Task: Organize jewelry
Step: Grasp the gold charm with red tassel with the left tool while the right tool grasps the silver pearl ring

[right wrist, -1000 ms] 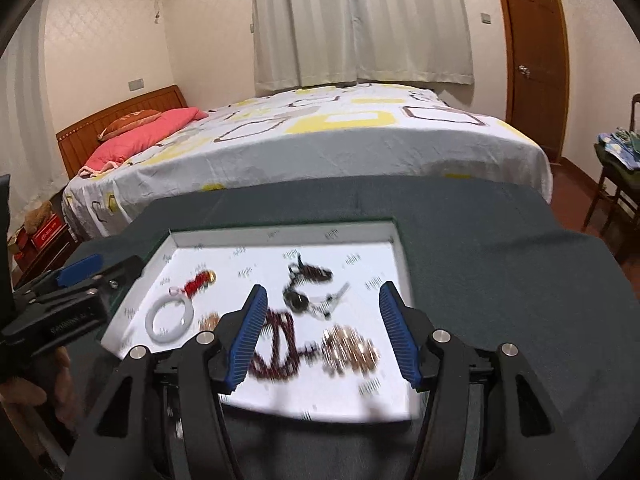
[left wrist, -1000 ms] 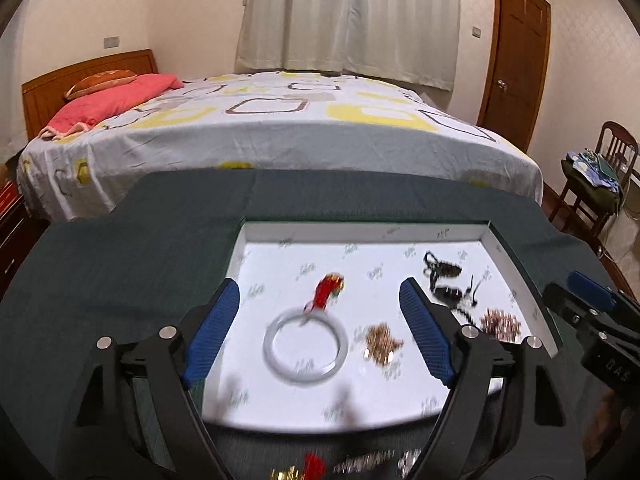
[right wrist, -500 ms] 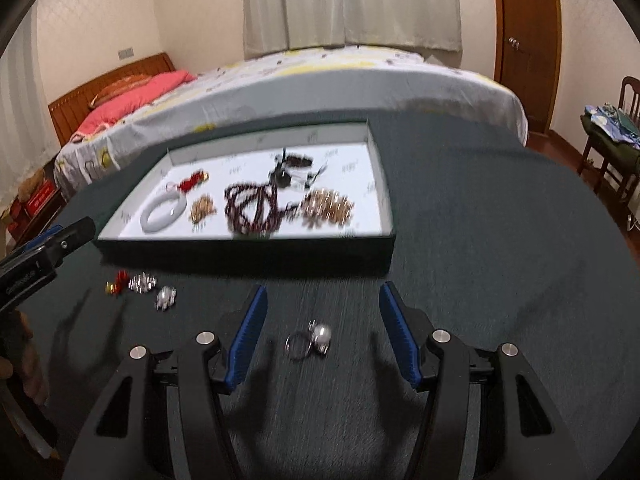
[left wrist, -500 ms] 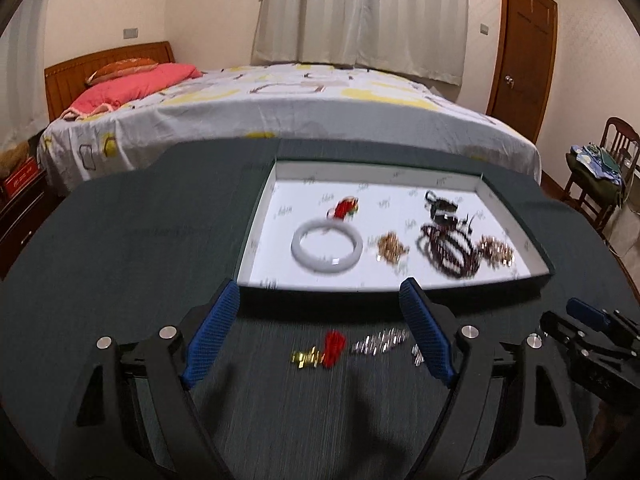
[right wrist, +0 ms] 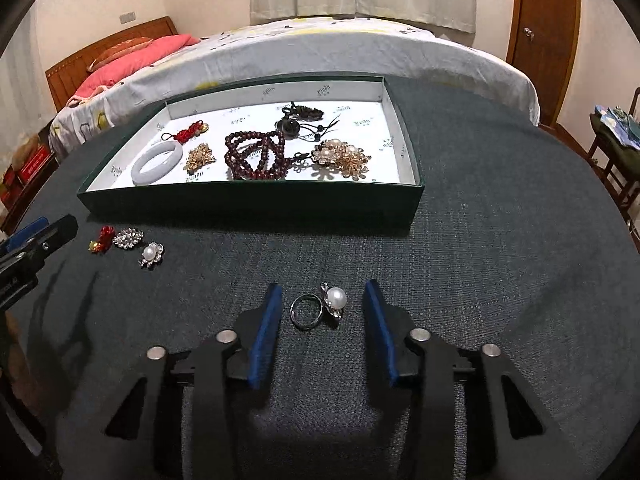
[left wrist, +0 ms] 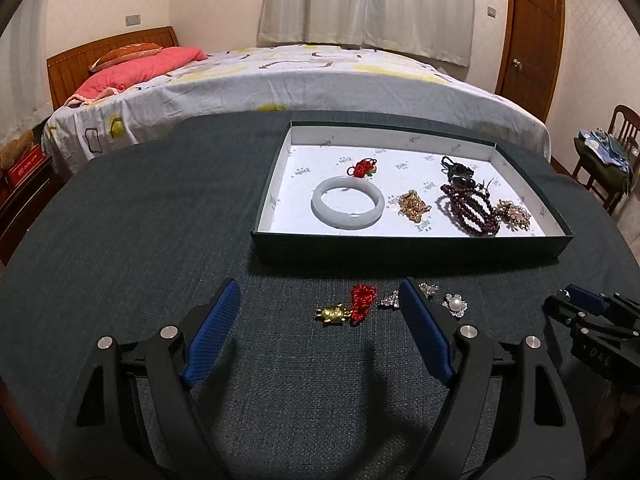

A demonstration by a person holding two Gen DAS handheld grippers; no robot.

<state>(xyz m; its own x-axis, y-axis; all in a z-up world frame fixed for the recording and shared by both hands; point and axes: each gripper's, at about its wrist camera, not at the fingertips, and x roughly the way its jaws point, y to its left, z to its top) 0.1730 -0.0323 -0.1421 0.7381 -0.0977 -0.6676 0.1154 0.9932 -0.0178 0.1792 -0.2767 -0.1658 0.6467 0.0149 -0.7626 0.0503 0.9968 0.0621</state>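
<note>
A dark green tray (left wrist: pixel 412 246) with a white lining holds a white bangle (left wrist: pixel 347 203), a red knot charm (left wrist: pixel 361 168), a gold piece (left wrist: pixel 414 205), dark red beads (left wrist: pixel 468 210) and a pearl brooch (right wrist: pixel 342 153). On the dark cloth in front of the tray lie a gold charm with a red knot (left wrist: pixel 348 307), a crystal brooch (right wrist: pixel 128 237) and a pearl brooch (right wrist: pixel 151 255). My left gripper (left wrist: pixel 320 300) is open, just short of the gold charm. My right gripper (right wrist: pixel 322 294) is open, with a pearl ring (right wrist: pixel 320 306) between its fingers.
The table is covered in dark cloth (right wrist: pixel 500 240). A bed (left wrist: pixel 300 80) stands behind it, a wooden door (left wrist: pixel 528 32) at the back right and a chair with clothes (left wrist: pixel 612 152) at the far right. The tray rim (right wrist: pixel 256 200) rises in front of both grippers.
Both grippers have pulled back from over the tray and dropped toward the cloth in front of it. The loose pieces there now lie by the fingertips. Both stayed open.
</note>
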